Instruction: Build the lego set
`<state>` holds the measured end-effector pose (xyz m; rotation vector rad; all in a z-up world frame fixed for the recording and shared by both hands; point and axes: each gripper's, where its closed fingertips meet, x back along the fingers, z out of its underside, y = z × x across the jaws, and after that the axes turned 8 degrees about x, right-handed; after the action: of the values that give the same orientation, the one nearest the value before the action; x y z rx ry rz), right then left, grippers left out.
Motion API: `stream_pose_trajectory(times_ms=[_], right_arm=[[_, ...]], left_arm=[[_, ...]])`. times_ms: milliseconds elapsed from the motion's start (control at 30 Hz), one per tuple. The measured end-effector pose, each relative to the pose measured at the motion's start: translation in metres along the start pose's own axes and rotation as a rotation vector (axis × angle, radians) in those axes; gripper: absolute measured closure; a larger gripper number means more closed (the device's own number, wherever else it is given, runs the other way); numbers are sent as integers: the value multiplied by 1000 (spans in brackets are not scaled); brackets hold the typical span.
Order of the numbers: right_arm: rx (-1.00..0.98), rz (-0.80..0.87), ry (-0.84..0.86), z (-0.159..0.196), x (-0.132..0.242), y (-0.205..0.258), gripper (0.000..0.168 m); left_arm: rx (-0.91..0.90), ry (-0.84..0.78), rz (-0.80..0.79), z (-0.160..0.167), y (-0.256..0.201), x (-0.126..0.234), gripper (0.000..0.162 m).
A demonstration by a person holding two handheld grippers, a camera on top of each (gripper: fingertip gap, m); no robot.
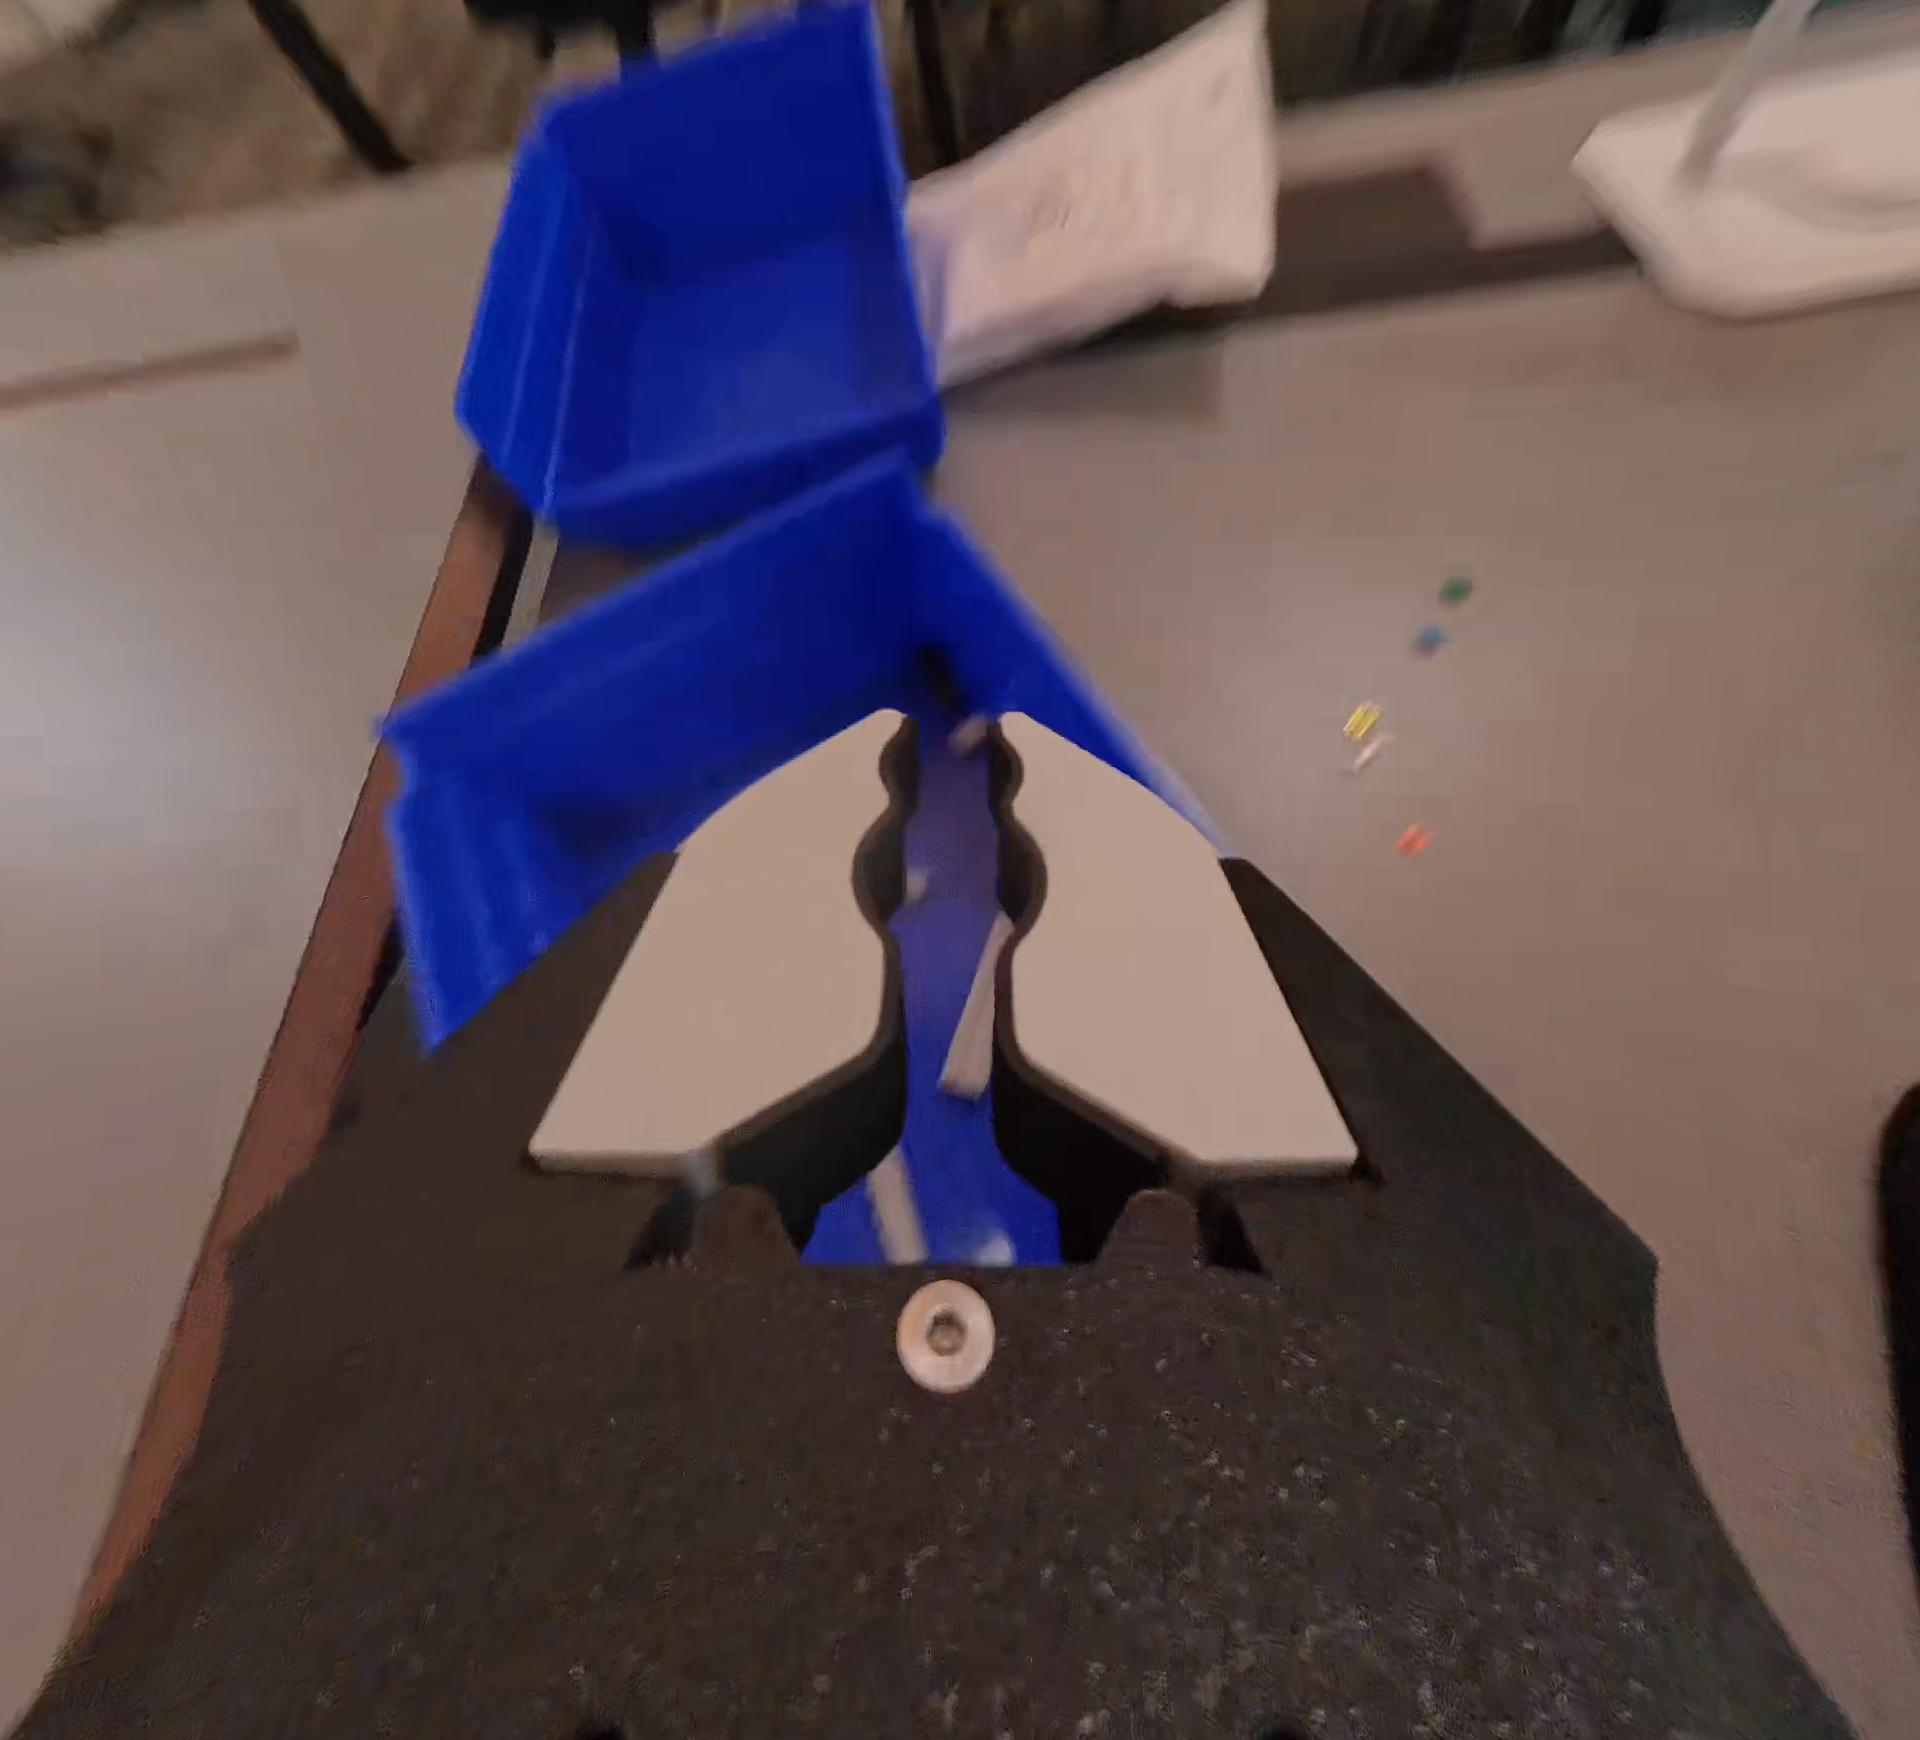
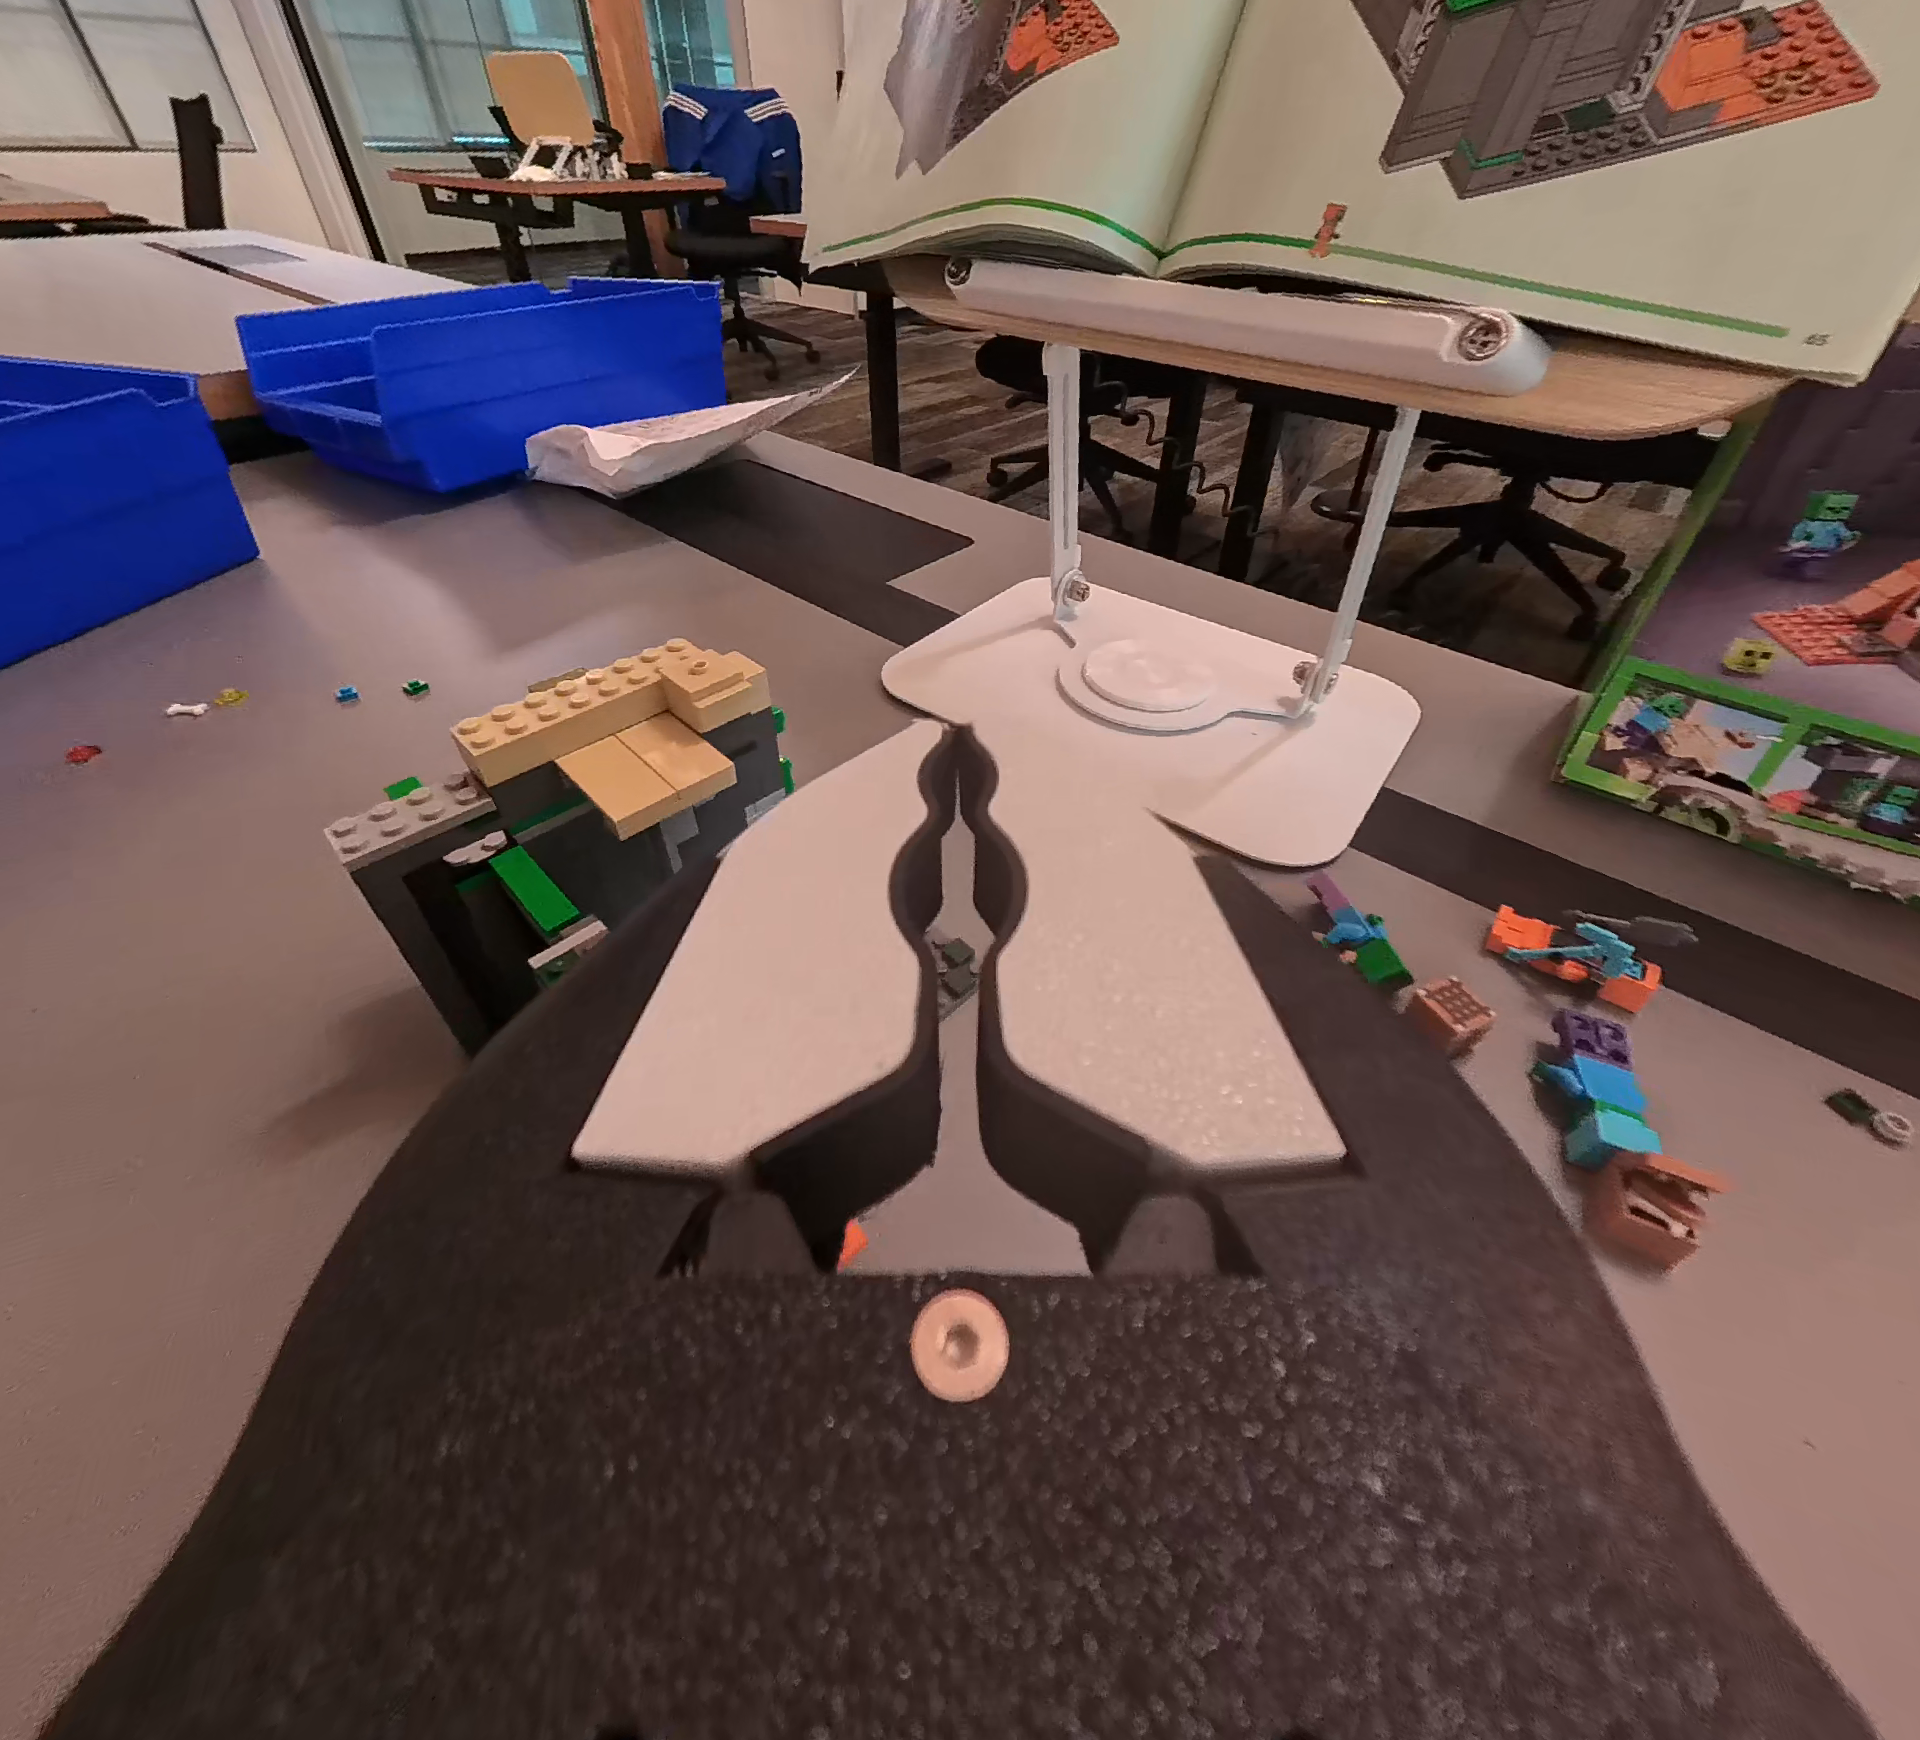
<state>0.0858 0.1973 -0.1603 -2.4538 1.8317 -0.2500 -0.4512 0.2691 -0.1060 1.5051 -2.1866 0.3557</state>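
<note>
Left gripper [image 1: 951,734], fingers slightly parted, hangs over a blue bin [image 1: 665,755]; right gripper [image 2: 954,740], fingers nearly together, beside the lego build [image 2: 582,817].

The left gripper [image 1: 951,734] points forward and downward, its two pale-faced fingers [image 1: 769,942] set slightly apart, a narrow wavy gap running between them from the base to the tips, which do not meet. Nothing is seen clamped in that gap, though this view is blurred. The right gripper [image 2: 956,734] also reaches forward, its fingers [image 2: 810,984] drawn nearly together, the tips about touching and only a thin slit left farther back toward the base.
</note>
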Motion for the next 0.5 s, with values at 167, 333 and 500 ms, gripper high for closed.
stream_pose_trajectory(times_ms=[167,333,500], right_arm=[[-6,-19,17,6,-3,3,168],[5,-45,30,9,-5,10,168],[20,-61,45,12,-4,16,168]], left_arm=[[-12,298,-42,72,37,-10,145],[-112,483,53,117,33,-29,141],[-185,603,154,140,16,-47,133]])
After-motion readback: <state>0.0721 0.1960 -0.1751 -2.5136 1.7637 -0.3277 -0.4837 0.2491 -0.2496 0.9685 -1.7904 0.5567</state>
